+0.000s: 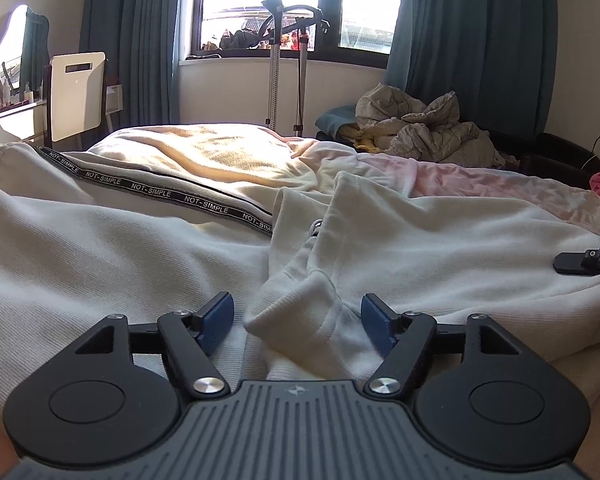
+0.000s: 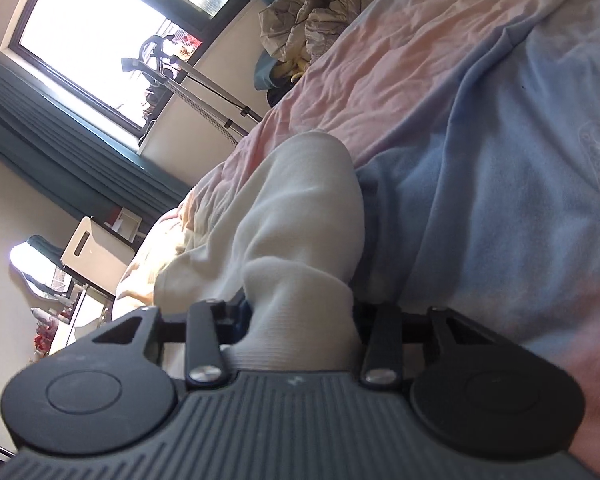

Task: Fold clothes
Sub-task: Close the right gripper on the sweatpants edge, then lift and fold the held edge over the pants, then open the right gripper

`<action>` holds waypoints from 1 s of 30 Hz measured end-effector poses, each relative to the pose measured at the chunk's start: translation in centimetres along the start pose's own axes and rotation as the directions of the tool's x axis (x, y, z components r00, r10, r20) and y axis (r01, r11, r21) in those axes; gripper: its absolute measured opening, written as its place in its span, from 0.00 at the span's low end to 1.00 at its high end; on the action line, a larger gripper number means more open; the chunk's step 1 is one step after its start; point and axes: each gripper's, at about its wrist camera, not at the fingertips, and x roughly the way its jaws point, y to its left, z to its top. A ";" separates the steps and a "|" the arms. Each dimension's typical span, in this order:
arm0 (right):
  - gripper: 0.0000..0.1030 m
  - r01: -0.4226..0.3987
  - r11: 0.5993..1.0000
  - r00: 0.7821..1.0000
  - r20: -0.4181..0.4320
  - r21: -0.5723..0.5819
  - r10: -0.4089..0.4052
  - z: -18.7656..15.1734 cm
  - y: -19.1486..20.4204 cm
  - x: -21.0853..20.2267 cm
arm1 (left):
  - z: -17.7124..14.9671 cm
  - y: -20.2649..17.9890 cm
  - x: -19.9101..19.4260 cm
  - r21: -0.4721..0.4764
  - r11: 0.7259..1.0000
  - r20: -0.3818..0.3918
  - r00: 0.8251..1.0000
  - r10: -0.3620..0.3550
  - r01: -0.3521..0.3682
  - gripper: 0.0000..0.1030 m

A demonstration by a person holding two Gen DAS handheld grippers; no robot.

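White sweatpants (image 1: 100, 248) with a black "NOT-SIMPLE" band (image 1: 160, 192) lie spread over the bed. In the left wrist view a ribbed leg cuff (image 1: 300, 316) lies between the blue pads (image 1: 220, 316) of my left gripper (image 1: 298, 316). Those jaws stand open with a gap on each side of the cloth. In the right wrist view, rolled onto its side, my right gripper (image 2: 300, 320) is shut on another ribbed cuff (image 2: 296, 296). The cloth fills the space between its fingers and hides the pads.
Under the pants lie a pink and pale blue bedsheet (image 2: 500, 160) and a beige blanket (image 1: 220, 152). A rumpled grey quilt (image 1: 428, 128) sits at the far right. A metal stand (image 1: 276, 60) rises before the window, and a white chair (image 1: 76, 92) stands far left.
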 end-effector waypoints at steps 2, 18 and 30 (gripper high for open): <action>0.21 -0.002 1.000 1.000 0.030 -0.015 0.003 0.6 0.9 -1.3 | 0.2 -0.1 -0.8 0.000 1.000 0.014 1.000 0.000 0.000 0.75; 0.18 -0.101 0.995 0.929 0.357 -0.014 0.099 9.4 0.0 -12.4 | 6.4 -8.1 -1.6 0.058 0.998 0.062 0.998 -0.018 0.015 0.80; 0.18 0.060 0.949 0.793 0.592 -0.310 0.143 10.3 -0.7 -17.4 | 2.5 -20.4 3.4 0.255 0.946 -0.119 0.978 -0.174 0.199 0.80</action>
